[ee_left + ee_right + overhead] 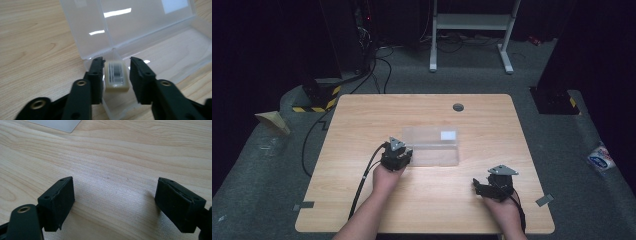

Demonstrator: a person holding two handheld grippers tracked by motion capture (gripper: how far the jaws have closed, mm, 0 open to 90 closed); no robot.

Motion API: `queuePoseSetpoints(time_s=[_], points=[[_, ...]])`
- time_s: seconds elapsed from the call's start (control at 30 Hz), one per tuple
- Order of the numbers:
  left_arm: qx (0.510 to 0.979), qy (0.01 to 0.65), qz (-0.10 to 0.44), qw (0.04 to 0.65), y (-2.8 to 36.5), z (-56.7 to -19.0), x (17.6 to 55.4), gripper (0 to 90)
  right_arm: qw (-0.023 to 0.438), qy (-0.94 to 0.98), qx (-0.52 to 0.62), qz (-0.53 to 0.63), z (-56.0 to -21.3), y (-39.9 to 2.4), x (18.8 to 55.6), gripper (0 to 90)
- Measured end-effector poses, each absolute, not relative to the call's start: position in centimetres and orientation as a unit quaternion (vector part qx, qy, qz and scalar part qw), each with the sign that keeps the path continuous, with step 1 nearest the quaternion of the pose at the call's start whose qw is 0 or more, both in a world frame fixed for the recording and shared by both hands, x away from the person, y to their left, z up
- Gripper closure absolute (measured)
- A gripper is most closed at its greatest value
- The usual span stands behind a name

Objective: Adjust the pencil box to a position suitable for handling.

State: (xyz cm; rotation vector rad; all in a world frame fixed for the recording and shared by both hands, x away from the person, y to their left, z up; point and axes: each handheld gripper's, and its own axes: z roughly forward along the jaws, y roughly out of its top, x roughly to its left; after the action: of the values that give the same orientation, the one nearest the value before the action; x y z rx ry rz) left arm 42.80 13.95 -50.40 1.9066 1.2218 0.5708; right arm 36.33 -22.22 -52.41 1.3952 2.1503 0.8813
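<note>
The wooden table (362,200) carried a clear plastic box (434,145) near its middle, lid open and lying back toward the far edge, w/ a white label (447,135) on the lid. A round grommet hole (458,107) sat beyond the box, near the far edge. Off the table: black cables (379,65) on the grey floor at far left, a white frame stand (472,30) at the back, a small packet (601,159) on the floor at right. Nothing stood btw the two grippers; bare wood there.

The left gripper (398,154) was at the box's left end, held by the left hand (386,179). In the left gripper view its jaws were apart, w/ a small cream-coloured block (116,76) btw them. The block touched the left jaw; a narrow gap showed on the right-jaw side, so not clamped. It sat over the near corner of the box tray (175,60); can't tell if it rested on the tray floor. Block's long axis ran away from the camera, along the jaws, toward the lid hinge; its top face had dark stripes running the same way.

The box's long axis ran left-right across the table.

The right gripper (492,187) was well apart from the box, near the front right of the table, in the right hand (507,210). Its jaws were wide open over bare wood, holding nothing.
</note>
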Motion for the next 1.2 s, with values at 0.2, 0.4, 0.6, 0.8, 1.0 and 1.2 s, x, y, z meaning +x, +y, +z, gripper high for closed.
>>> queuePoseSetpoints(time_s=[0.2,0.4,0.6,0.8,1.0,1.2], points=[[0.746,0.483,0.225,0.400,14.2,-49.9,42.7,60.3,0.214,0.775,0.502,0.318,-52.4,-22.2,36.3,15.6],[0.742,0.486,0.213,0.411,15.1,-49.7,42.5,51.7,0.214,0.775,0.502,0.318,-52.4,-22.2,36.3,15.6],[0.741,0.487,0.200,0.416,17.0,-49.7,42.0,38.8,0.215,0.775,0.502,0.318,-52.4,-22.2,36.3,15.7],[0.739,0.498,0.191,0.412,19.6,-50.0,41.2,21.7,0.215,0.775,0.502,0.318,-52.4,-22.2,36.3,15.7],[0.757,0.503,0.181,0.376,22.5,-50.4,40.0,6.8,0.214,0.775,0.502,0.318,-52.4,-22.2,36.3,15.7],[0.768,0.507,0.185,0.344,25.3,-51.6,38.2,2.9,0.214,0.775,0.503,0.318,-52.4,-22.2,36.3,15.7]])
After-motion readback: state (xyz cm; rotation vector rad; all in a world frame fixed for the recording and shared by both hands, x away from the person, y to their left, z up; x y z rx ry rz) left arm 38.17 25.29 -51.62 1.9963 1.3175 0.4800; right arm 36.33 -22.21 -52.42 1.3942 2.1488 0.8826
